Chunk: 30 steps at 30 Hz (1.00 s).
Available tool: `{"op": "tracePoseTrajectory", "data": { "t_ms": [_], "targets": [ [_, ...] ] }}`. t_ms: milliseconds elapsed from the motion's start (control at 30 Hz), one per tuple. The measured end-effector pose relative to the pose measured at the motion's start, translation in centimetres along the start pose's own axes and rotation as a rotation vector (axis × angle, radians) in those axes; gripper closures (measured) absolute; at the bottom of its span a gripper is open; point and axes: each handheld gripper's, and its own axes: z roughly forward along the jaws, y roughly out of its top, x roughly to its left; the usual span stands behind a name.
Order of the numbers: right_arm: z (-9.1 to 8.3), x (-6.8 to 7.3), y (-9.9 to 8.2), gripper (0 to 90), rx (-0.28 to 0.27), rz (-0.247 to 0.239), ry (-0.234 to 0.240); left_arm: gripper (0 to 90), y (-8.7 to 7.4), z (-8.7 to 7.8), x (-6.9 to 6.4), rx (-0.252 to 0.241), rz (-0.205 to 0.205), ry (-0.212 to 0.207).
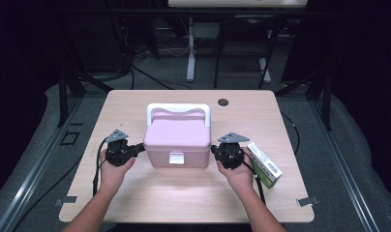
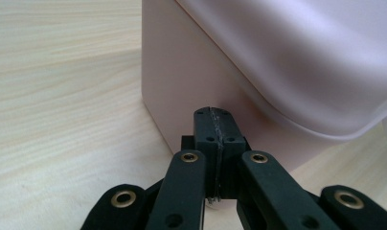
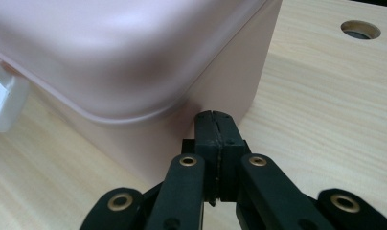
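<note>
A pink box [image 1: 177,140] with a white handle [image 1: 178,110] and a white front latch [image 1: 176,158] stands at the middle of the table [image 1: 135,193], and the left tool [image 1: 137,150] and the right tool [image 1: 216,151] are set against its left and right side walls, each with its jaws closed together and nothing between them. The step in hand looks like squeezing or steadying the box between the two closed tips in order to shift it. The next move calls for even, level pressure from both sides so the box slides without twisting, and for keeping clear of the green-and-white carton [image 1: 264,164] lying just right of the right hand [image 1: 238,174].
</note>
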Motion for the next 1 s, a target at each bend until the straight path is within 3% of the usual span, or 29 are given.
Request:
{"op": "tracePoseTrajectory", "data": {
  "t_ms": [367, 667, 1000],
  "targets": [
    [-3.4, 1.8, -2.3, 90.0, 0.015, -0.023, 0.016, 90.0, -2.3, -2.6, -2.4, 0.01, 0.016, -0.033],
    [-5.2, 3.2, -3.7, 90.0, 0.014, -0.058, 0.021, 90.0, -3.6, -4.4, -3.8, 0.023, 0.042, -0.03],
    [-6.9, 3.8, -5.0, 90.0, 0.016, -0.044, 0.042, 90.0, -4.9, -5.9, -5.3, 0.032, 0.052, -0.062]
  ]
}}
